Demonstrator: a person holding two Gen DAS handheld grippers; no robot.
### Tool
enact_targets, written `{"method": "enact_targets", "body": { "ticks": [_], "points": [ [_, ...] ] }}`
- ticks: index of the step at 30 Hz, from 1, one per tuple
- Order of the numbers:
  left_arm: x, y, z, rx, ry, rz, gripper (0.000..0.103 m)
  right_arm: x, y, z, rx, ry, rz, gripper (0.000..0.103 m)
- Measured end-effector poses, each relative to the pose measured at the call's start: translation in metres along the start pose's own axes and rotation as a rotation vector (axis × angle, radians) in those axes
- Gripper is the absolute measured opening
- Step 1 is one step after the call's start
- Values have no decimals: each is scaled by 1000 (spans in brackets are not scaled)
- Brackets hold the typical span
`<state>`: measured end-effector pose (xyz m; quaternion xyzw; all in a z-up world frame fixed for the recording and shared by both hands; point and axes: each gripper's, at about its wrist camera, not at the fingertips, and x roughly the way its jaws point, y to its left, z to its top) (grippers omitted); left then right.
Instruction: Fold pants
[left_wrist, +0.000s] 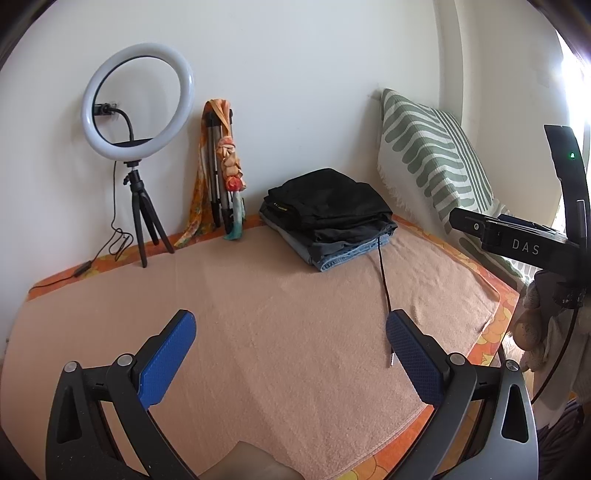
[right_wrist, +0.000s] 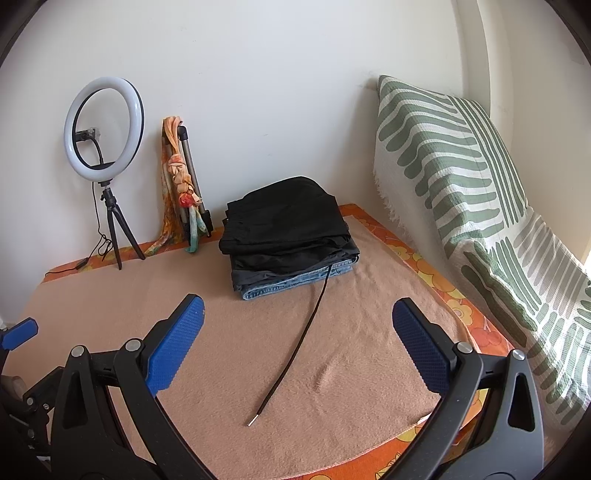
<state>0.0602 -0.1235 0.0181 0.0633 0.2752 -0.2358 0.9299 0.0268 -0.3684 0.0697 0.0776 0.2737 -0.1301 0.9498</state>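
Observation:
A stack of folded pants (left_wrist: 328, 214) (right_wrist: 290, 232), black pairs on top of blue jeans, lies at the back of a peach blanket (left_wrist: 258, 332) (right_wrist: 351, 350). A black drawstring (right_wrist: 295, 350) (left_wrist: 384, 284) trails from the stack toward me. My left gripper (left_wrist: 290, 354) is open and empty, held above the blanket in front of the stack. My right gripper (right_wrist: 297, 339) is open and empty, also above the blanket; the drawstring lies between its fingers. The right gripper's body (left_wrist: 517, 240) shows at the right edge of the left wrist view.
A ring light on a small tripod (left_wrist: 138, 147) (right_wrist: 105, 155) stands at the back left. A folded tripod with an orange scarf (left_wrist: 221, 173) (right_wrist: 181, 184) leans on the wall. A green-striped cushion (left_wrist: 432, 158) (right_wrist: 461, 184) lines the right side. An orange floral sheet (right_wrist: 424, 266) edges the blanket.

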Motion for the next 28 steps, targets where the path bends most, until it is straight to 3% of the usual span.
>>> {"method": "enact_targets", "body": {
  "ticks": [28],
  "points": [
    [-4, 1, 1, -11, -9, -2, 102, -1, 4, -2, 1, -1, 2, 103]
  ]
}}
